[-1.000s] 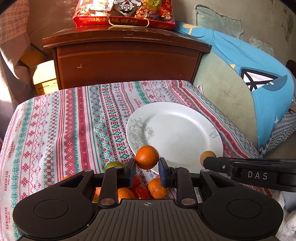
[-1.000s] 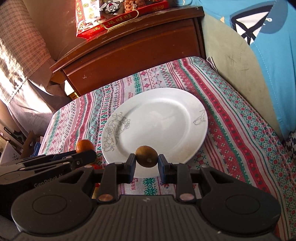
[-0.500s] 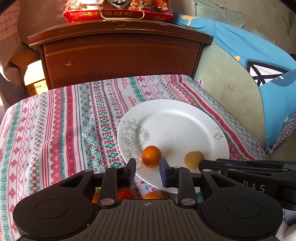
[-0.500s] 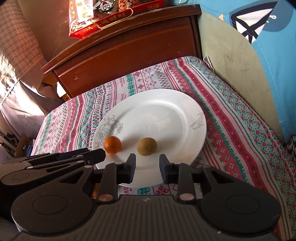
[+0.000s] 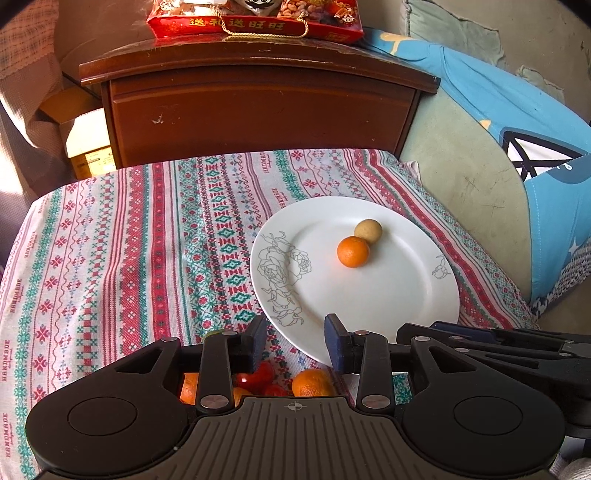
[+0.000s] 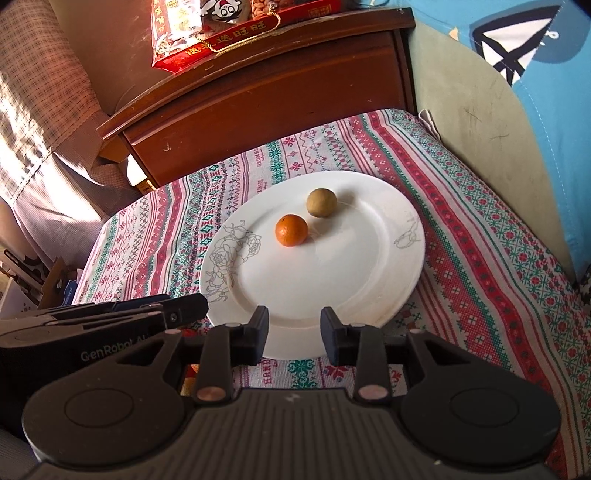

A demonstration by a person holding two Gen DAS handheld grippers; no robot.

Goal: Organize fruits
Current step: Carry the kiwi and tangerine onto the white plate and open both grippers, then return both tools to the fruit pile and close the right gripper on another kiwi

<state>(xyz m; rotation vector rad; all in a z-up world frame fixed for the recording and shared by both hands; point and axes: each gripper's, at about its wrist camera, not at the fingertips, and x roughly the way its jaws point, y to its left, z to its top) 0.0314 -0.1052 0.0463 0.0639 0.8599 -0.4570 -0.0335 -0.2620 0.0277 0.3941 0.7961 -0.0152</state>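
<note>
A white plate (image 5: 388, 295) (image 6: 332, 280) with a drawn rose lies on the patterned cloth. On it rest a small orange (image 5: 352, 252) (image 6: 291, 230) and a tan round fruit (image 5: 368, 231) (image 6: 321, 202), touching side by side. My left gripper (image 5: 295, 341) hovers over the plate's near left rim, its jaws opening with nothing between them. My right gripper (image 6: 294, 328) hangs above the plate's near rim, jaws likewise opening and empty. Several more oranges (image 5: 312, 382) and red fruit pieces (image 5: 255, 378) lie under the left gripper, partly hidden.
A dark wooden cabinet (image 5: 258, 103) (image 6: 266, 96) stands behind the table with a red snack bag (image 5: 255, 22) (image 6: 236, 26) on top. A blue cushion (image 5: 517, 122) leans at the right. The other gripper shows at each view's edge, the right one (image 5: 498, 343) and the left one (image 6: 110, 314).
Both grippers let go of their fruit: the orange and the tan fruit dropped onto the plate and rolled to its middle. Both pairs of jaws widened and pulled back towards the near rim.
</note>
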